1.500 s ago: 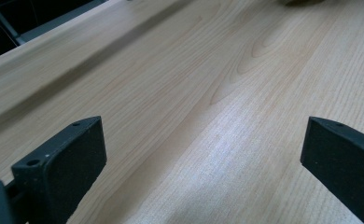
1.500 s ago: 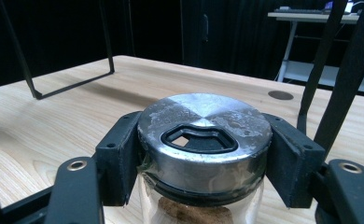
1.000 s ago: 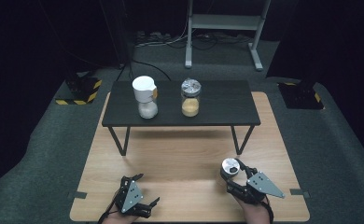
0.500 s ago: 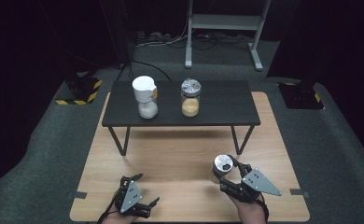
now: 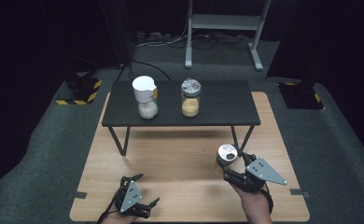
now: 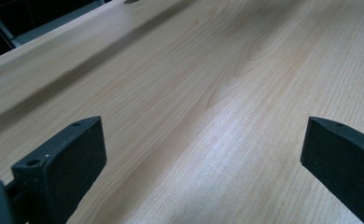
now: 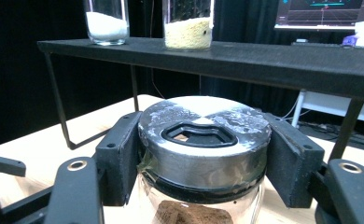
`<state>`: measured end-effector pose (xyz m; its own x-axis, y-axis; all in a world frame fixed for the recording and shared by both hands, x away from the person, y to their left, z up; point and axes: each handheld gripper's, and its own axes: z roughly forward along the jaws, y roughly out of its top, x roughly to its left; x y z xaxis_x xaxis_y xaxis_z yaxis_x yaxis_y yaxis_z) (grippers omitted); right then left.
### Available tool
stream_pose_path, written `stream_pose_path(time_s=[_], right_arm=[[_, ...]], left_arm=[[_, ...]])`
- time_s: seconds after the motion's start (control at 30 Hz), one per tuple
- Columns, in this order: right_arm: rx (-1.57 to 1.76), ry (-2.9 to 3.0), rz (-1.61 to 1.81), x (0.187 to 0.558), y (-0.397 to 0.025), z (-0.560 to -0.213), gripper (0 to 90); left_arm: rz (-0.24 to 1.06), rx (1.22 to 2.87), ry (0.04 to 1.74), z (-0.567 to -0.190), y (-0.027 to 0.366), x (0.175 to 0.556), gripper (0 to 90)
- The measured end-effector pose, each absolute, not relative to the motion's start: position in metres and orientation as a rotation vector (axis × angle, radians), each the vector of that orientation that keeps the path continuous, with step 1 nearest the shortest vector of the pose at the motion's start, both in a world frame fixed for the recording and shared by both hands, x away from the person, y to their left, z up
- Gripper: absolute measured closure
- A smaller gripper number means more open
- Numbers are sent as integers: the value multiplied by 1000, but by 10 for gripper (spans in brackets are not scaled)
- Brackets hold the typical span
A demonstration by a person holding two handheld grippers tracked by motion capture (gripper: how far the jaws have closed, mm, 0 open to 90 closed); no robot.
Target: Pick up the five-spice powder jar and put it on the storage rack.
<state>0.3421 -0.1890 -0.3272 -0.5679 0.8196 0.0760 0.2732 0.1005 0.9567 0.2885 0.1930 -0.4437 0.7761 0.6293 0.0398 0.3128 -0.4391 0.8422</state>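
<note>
Since a second ago the jar (image 5: 226,157) has shifted left and a bit nearer the person, carried by the right gripper (image 5: 231,169); left gripper (image 5: 132,198) hasn't budged.

Jar: glass, metal shaker lid, brown powder inside. It's upright, long axis vertical. Right fingers (image 7: 119,158) pinch it from both sides just under the lid rim, pads flat on the metal band. The high view puts it over the wooden board (image 5: 171,154), front right, just ahead of the hand; I can't tell whether its base touches the board or hangs just above it.

Key relation: black desk (image 5: 217,100) lies straight ahead of the jar and higher. In the right gripper view the desk edge sits above the lid, so I'd judge the jar must go up before it goes forward. Free desk surface is to the right of the yellow jar (image 5: 190,97); white jar (image 5: 145,96) stands further left, both well apart from the held one.

Right hand is the near one for that spot. Left gripper sits at the board's front left, fingers (image 6: 63,158) spread wide over bare wood, holding nothing, well away from the jar.

Risk, as a guess: clipping the desk edge if lift is short.
</note>
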Motion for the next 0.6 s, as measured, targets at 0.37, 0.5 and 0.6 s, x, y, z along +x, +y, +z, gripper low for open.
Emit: stream_pose_path(time_s=[0.37, 0.5, 0.6], right_arm=[[1065, 1877, 1484, 355, -187, -305, 347], [1061, 1871, 1491, 361, -184, -297, 347], [1058, 1864, 1491, 365, -184, -292, 347]], left_arm=[[432, 2047, 703, -444, 194, 289, 5], [430, 2044, 705, -444, 194, 289, 5], [428, 2042, 706, -444, 195, 289, 5]])
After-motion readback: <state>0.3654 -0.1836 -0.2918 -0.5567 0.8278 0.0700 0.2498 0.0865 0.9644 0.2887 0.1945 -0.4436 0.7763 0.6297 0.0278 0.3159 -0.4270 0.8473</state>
